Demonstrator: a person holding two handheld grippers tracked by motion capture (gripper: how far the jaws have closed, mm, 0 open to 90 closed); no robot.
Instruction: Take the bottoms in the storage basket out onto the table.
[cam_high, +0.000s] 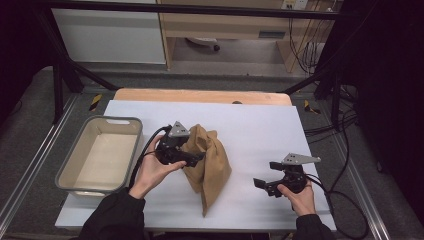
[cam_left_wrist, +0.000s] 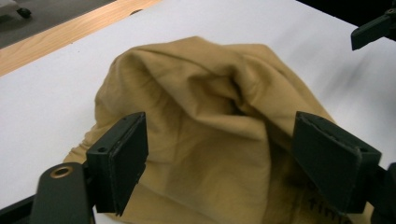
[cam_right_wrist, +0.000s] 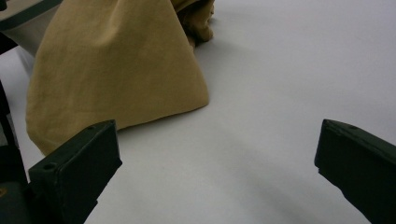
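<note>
**Cloth bunched mid-table, both grippers free of it**

I'm judging the job as handling the tan cloth (cam_high: 206, 162), maybe folding it or moving it to the grey bin (cam_high: 68, 168) at the table's left edge. Either way it looks early: the cloth sits in a crumpled, humped heap near the middle of the white table (cam_high: 260, 125), with one tapered end trailing toward the near edge. Nothing is folded flat and the bin is empty.

Left gripper (cam_high: 192, 156): jaws spread wide. In the left gripper view the pads (cam_left_wrist: 128, 154) straddle the cloth's hump, which sits between and just beyond them; I see no pinch on the fabric. Grasping nothing, as far as I can see.

Right gripper (cam_high: 265, 184): jaws released, wide apart, parked toward the table's near right corner, well clear of the cloth. In the right gripper view there's bare table between the jaws, and the cloth's lower corner (cam_right_wrist: 116, 84) lies ahead and off to the left.

Left to do: a proper grip on an edge or corner, then the actual fold or transfer.
</note>
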